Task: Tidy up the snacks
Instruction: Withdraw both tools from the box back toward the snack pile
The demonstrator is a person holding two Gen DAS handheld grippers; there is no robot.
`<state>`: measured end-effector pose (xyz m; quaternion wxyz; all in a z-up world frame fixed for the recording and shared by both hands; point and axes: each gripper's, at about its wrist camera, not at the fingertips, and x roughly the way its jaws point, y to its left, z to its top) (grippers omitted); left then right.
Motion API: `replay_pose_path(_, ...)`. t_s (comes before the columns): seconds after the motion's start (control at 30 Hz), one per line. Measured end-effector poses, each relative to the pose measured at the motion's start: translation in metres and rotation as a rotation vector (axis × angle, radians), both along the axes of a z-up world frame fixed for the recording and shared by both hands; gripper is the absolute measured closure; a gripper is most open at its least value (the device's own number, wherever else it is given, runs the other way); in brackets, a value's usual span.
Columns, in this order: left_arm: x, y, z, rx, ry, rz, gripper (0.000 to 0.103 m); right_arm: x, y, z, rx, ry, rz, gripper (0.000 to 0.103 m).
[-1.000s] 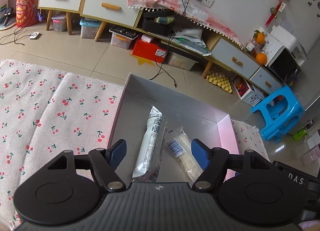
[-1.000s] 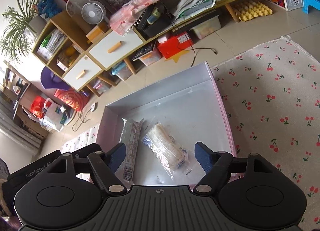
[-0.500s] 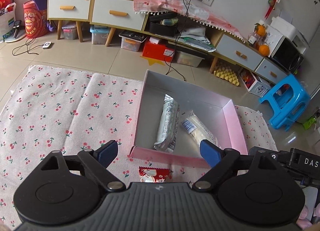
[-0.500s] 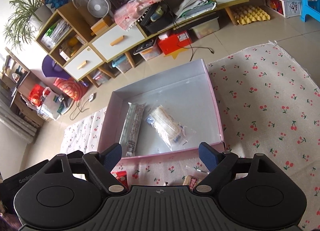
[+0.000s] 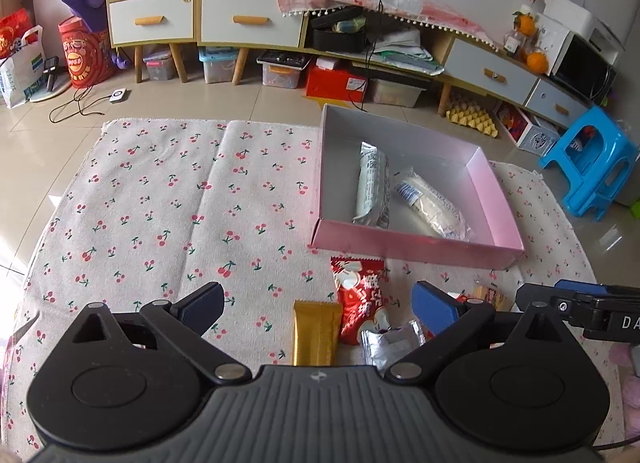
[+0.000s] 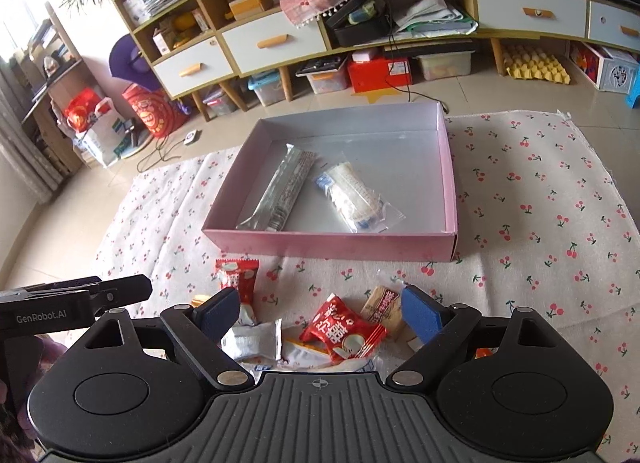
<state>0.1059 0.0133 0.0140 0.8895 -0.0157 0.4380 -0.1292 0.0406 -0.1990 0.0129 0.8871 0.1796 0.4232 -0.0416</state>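
Observation:
A pink box (image 5: 416,249) (image 6: 328,241) sits on the cherry-print cloth. It holds a long silver packet (image 5: 372,187) (image 6: 282,191) and a clear-wrapped roll (image 5: 430,203) (image 6: 354,199). Loose snacks lie in front of it: a gold bar (image 5: 316,337), a red packet (image 5: 360,303) (image 6: 342,329), a silver packet (image 5: 390,345) (image 6: 252,341), another red packet (image 6: 236,283) and a beige cracker pack (image 6: 382,303). My left gripper (image 5: 316,309) is open and empty above the gold bar. My right gripper (image 6: 320,313) is open and empty above the red packet.
The cherry-print cloth (image 5: 160,215) covers the floor around the box. Cabinets with drawers (image 5: 248,19), storage bins and cables line the back wall. A blue stool (image 5: 592,167) stands at the right. The right gripper's body (image 5: 584,311) shows in the left view.
Both grippers pulled back and away from the box, staying open. The loose snacks in front of the box came into view under them.

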Motion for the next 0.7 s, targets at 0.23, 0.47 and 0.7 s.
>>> replay_pose_path(0.23,-0.013,0.023,-0.013,-0.007,-0.003,0.041,0.001,-0.012,0.009,-0.014,-0.041,0.009,0.057,0.013)
replay_pose_path(0.47,-0.022,0.035,-0.021,0.009,0.009,0.043,0.001,-0.026,0.015,-0.024,-0.153,0.004,0.114,0.013)
replay_pose_path(0.7,-0.028,0.045,-0.026,-0.009,0.042,0.022,0.001,-0.033,0.015,-0.037,-0.201,0.034,0.148,0.013)
